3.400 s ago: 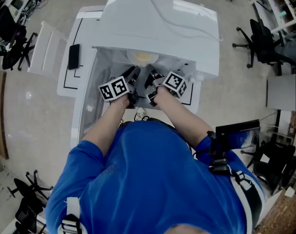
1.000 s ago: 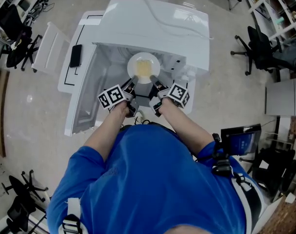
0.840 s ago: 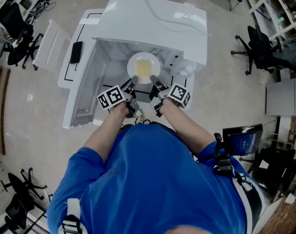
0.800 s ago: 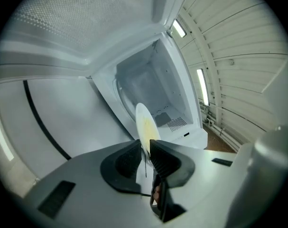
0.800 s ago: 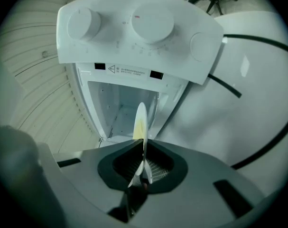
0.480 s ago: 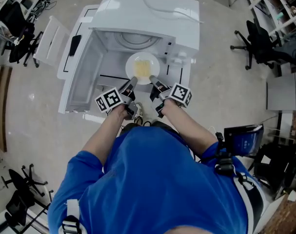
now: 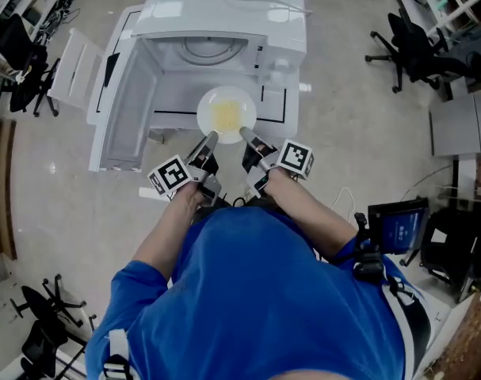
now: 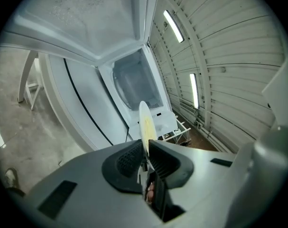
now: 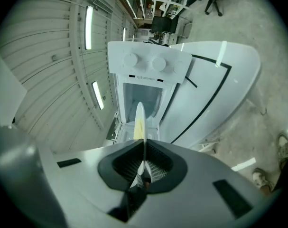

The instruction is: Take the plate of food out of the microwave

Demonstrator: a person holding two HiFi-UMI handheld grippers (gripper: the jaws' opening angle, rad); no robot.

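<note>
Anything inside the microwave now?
Only the turntable shows in the open microwave. The plate of food is outside, held by the left gripper and right gripper. The microwave's top covers the cavity's back.

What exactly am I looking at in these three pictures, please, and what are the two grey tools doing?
There is no robot here. A person in a blue shirt holds a two-jaw gripper in each hand. The wide picture comes from a camera on the person's head, looking steeply down. The other two come from cameras riding on each gripper, looking along its jaws.

The left gripper and the right gripper each have their jaws shut on the near rim of a round white plate with yellow food. In the gripper views that plate shows edge-on.

The plate is held in front of the open white microwave, outside its cavity, above a white table with black lines. The microwave door stands open on the left.
</note>
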